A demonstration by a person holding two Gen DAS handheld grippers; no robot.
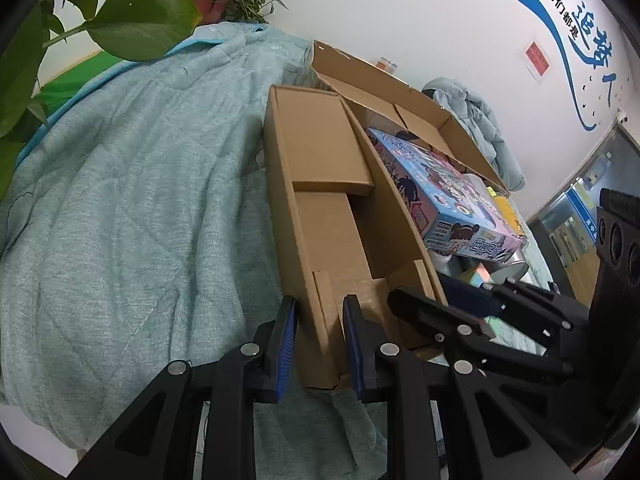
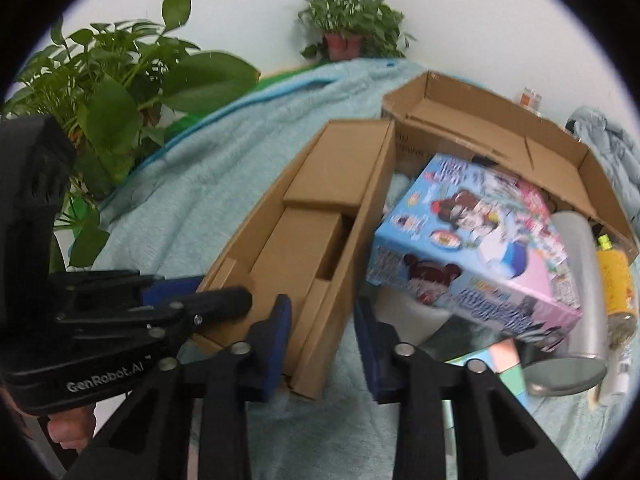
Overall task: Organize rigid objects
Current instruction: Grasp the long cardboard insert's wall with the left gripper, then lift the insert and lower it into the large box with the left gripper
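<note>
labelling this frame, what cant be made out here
- Left wrist view: silver cylinder mostly hidden under the colourful toy box.
- Right wrist view: motion blur smears the toy box print; the pastel cube is partly hidden by the right gripper.
- Both views: large carton floor hidden by its contents.

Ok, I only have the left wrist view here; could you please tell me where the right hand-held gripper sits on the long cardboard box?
Observer: The right hand-held gripper has the near end of the long cardboard box's right wall between its fingers.
Operator: Thank you. What lies to the right of the colourful toy box?
Observer: A silver cylinder lies on its side beside it, with its round end towards the camera.
Operator: And beyond that?
Observer: A yellow bottle with a green cap sits beside the cylinder.
</note>
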